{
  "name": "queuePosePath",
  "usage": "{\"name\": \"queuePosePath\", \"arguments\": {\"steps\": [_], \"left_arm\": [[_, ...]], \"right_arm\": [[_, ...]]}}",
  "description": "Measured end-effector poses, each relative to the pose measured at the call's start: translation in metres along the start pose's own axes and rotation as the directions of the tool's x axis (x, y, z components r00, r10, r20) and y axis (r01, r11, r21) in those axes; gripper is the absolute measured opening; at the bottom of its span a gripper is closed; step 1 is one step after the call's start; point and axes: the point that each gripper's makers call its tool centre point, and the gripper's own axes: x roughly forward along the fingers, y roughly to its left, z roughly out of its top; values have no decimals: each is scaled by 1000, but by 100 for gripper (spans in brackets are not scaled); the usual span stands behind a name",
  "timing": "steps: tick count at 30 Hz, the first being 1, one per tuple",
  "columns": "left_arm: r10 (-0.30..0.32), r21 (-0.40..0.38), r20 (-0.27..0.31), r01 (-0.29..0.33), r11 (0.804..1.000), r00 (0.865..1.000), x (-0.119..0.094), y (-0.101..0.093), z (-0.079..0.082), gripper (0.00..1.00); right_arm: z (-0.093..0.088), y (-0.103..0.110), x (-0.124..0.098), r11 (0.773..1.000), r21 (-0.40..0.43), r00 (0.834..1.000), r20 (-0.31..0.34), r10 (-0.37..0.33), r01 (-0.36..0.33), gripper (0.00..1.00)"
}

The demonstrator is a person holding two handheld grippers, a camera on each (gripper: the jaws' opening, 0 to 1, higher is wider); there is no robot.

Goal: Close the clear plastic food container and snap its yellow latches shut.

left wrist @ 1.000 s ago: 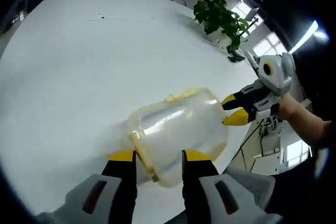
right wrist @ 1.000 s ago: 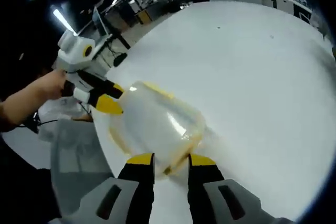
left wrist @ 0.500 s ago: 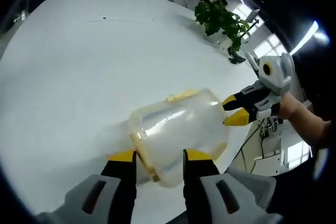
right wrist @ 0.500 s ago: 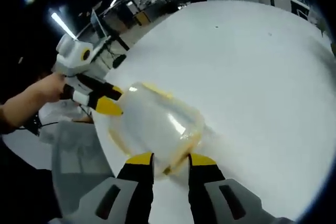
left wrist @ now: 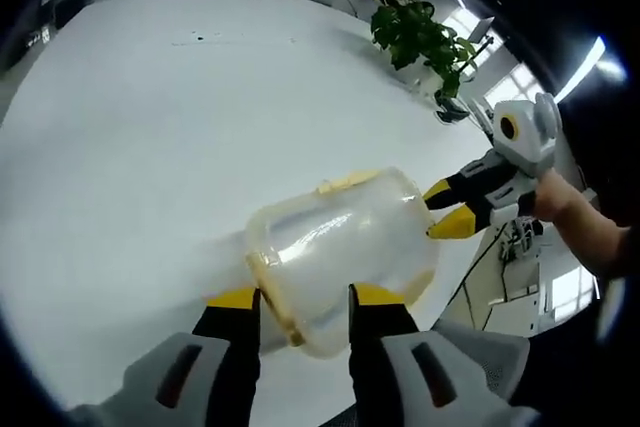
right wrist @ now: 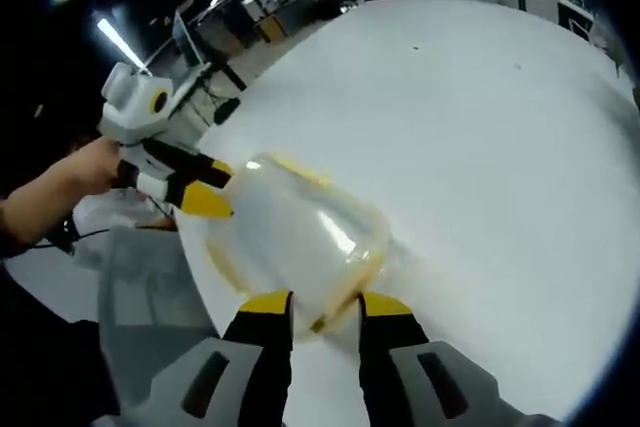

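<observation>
In the left gripper view, the clear plastic food container [left wrist: 345, 252] lay on its side near the edge of the white bench [left wrist: 150, 127], its lidded end turned toward the camera. The left hand-held gripper [left wrist: 300, 299] stood with its yellow-tipped jaws spread to either side of the container's near rim, where a yellow latch [left wrist: 275, 297] ran down between them; whether the tips pressed on the plastic could not be told. A second yellow latch [left wrist: 348, 182] showed along the upper edge. The right hand-held gripper [left wrist: 447, 209] came in from the right, held by a hand [left wrist: 560, 202], its two yellow tips close together at the container's far end. A potted plant [left wrist: 420, 37] stood at the bench's far side. In the right gripper view, the container [right wrist: 300, 237] lay between the two tools. The right hand-held gripper [right wrist: 325, 305] had its jaws parted on either side of the container's near end, contact uncertain. The left hand-held gripper [right wrist: 205, 187] reached in from the left, held by a hand [right wrist: 85, 172], its yellow tips at the opposite end. The bench [right wrist: 480, 147] stretched away behind.
</observation>
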Motion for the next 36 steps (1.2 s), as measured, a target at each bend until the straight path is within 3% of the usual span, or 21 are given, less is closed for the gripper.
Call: {"name": "queuePosePath", "arguments": {"steps": [10,12,15,18,20,21,23,24,25,27,29,31,33,36], "left_arm": [[18,72,-6,-18,997,1000,-2,0,4,35],[51,151,-8,-49,987,999,-3,0,6,36],[98,291,7,-96,952,995,-6,-2,9,38],[115,384,13,-111,917,993,-6,-4,12,40],[113,393,7,-106,913,994,-6,-4,12,41],[99,446,10,-93,890,995,-6,-5,14,41],[104,473,7,-95,876,995,-6,-7,15,41],[106,501,5,-95,860,994,-7,-8,16,41],[103,555,0,-86,827,995,-7,-10,17,40],[112,611,-13,-81,788,994,-6,-13,16,38],[111,615,-20,-75,785,994,-5,-16,16,40],[100,639,-28,-59,767,995,-5,-18,17,42],[95,642,-42,-46,766,995,-5,-19,16,42],[69,672,-40,-24,741,997,-5,-25,19,42]], "right_arm": [[1,0,-2,998,-67,999,-40,-4,1,26],[2,-1,-2,994,-112,998,-55,-9,3,27],[2,0,-3,980,-200,996,-81,-31,15,27],[2,0,-5,937,-350,988,-140,-61,8,28],[3,1,-6,920,-391,986,-152,-69,4,28],[2,2,-6,919,-395,983,-171,-70,-3,28],[3,0,-6,911,-413,980,-184,-77,-6,28],[4,0,-6,901,-433,979,-187,-86,-3,28],[6,-2,-7,885,-466,977,-186,-99,1,27],[9,-3,-9,858,-514,972,-198,-127,7,26],[14,-2,-9,839,-544,971,-189,-144,18,26],[16,6,-8,834,-552,974,-193,-121,-6,26],[21,13,-5,826,-563,978,-185,-97,-25,26],[24,19,-1,815,-578,980,-183,-82,-40,26]]}}
